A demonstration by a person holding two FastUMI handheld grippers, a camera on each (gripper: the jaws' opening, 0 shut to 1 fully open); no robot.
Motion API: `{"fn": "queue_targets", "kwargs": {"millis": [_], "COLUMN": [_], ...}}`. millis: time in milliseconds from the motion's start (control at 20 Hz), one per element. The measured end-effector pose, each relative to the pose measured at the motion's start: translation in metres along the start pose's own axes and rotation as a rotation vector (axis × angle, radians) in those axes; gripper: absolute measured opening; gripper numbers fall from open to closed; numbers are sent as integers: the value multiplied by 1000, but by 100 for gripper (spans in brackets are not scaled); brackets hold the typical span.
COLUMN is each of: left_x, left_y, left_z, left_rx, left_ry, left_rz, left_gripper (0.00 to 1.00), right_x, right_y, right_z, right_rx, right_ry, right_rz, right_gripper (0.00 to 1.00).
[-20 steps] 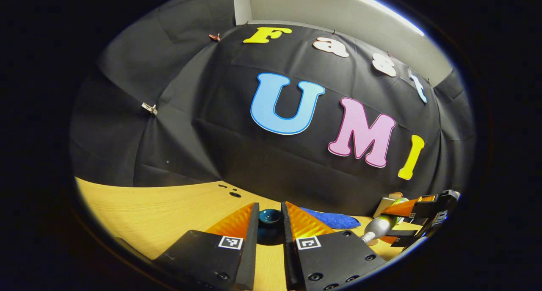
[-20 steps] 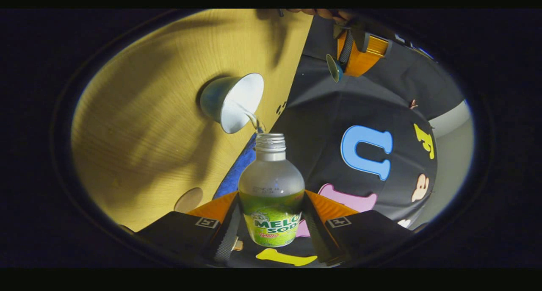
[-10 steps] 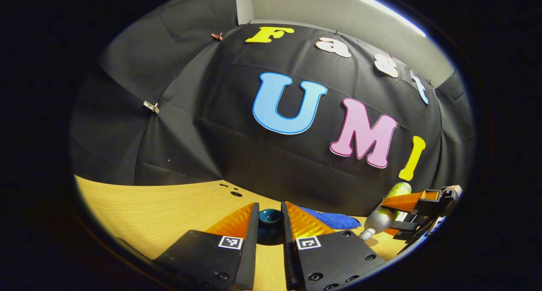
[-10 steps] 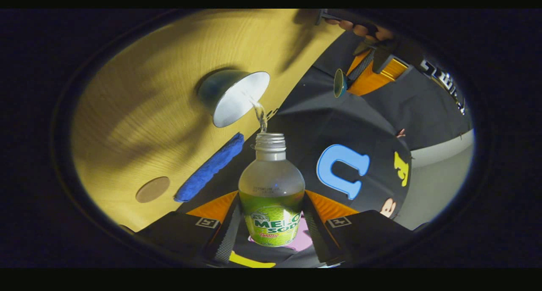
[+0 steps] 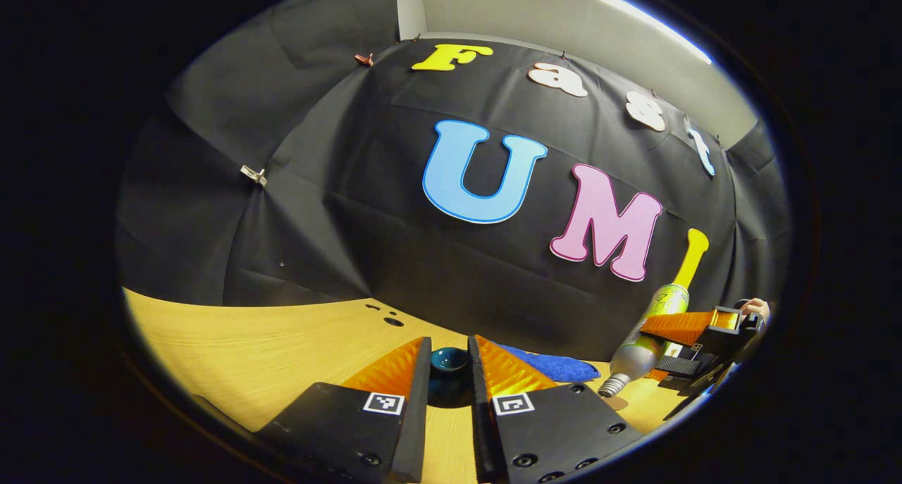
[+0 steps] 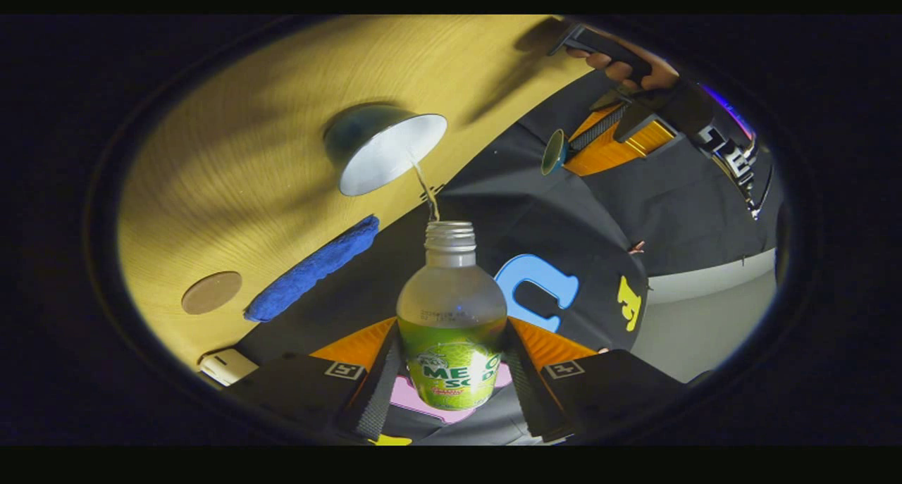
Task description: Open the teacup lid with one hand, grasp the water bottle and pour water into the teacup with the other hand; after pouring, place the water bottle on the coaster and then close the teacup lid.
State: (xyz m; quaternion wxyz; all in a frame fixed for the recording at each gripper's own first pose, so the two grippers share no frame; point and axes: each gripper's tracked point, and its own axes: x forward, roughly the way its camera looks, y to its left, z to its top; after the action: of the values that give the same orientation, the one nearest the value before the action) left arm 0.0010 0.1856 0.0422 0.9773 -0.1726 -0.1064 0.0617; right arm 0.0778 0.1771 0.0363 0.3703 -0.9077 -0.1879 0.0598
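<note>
Presently, the right gripper (image 6: pixel 451 378) is gripping the soda-labelled water bottle (image 6: pixel 451 329) by its labelled body, jaws closed on both sides, and is tipping it so that a thin stream is running from the uncapped mouth into the teacup (image 6: pixel 384 149). The teacup is standing uncovered on the wooden bench (image 6: pixel 232 153), its pale interior catching the light. The left gripper (image 5: pixel 449 371) is holding the dark teacup lid (image 5: pixel 449 361) between narrowly set jaws, clear of the bench and well apart from the cup. A round coaster (image 6: pixel 211 292) is lying on the bench just beside a blue cloth (image 6: pixel 313 267), away from the cup.

Assessment of risk: the stream is entering near the cup's rim rather than its centre, so any drift of the bottle mouth is likely to send water onto the bench. Tipping further could surge the flow and overfill the cup. The bottle's smooth, rounded body is offering limited purchase; slackening the grip while it is inverted could let it slide. How full the cup is cannot be told.
</note>
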Motion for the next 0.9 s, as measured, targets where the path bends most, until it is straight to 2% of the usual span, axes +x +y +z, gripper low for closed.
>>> {"fn": "queue_targets", "kwargs": {"millis": [200,250,300,650,750,800,900], "left_x": [0,0,0,2,2,2,2], "left_y": [0,0,1,0,1,2,3], "left_z": [0,0,-1,-4,-4,-5,-3], "left_rx": [-1,-2,-1,-5,-8,-8,-2], "left_ry": [-2,0,3,11,12,12,12], "left_rz": [2,3,3,-1,2,3,8], "left_gripper": [31,31,31,31,31,31,31], "right_x": [0,0,0,0,0,0,-1], "right_y": [-1,-1,-2,-4,-3,3,22], "right_z": [0,0,1,3,3,4,13], "right_rx": [3,4,3,5,65,135,328], "right_ry": [-3,-3,-6,-8,1,7,15], "right_rz": [-5,-6,-8,-16,-13,12,91], "right_gripper": [77,73,77,77,77,74,77]}}
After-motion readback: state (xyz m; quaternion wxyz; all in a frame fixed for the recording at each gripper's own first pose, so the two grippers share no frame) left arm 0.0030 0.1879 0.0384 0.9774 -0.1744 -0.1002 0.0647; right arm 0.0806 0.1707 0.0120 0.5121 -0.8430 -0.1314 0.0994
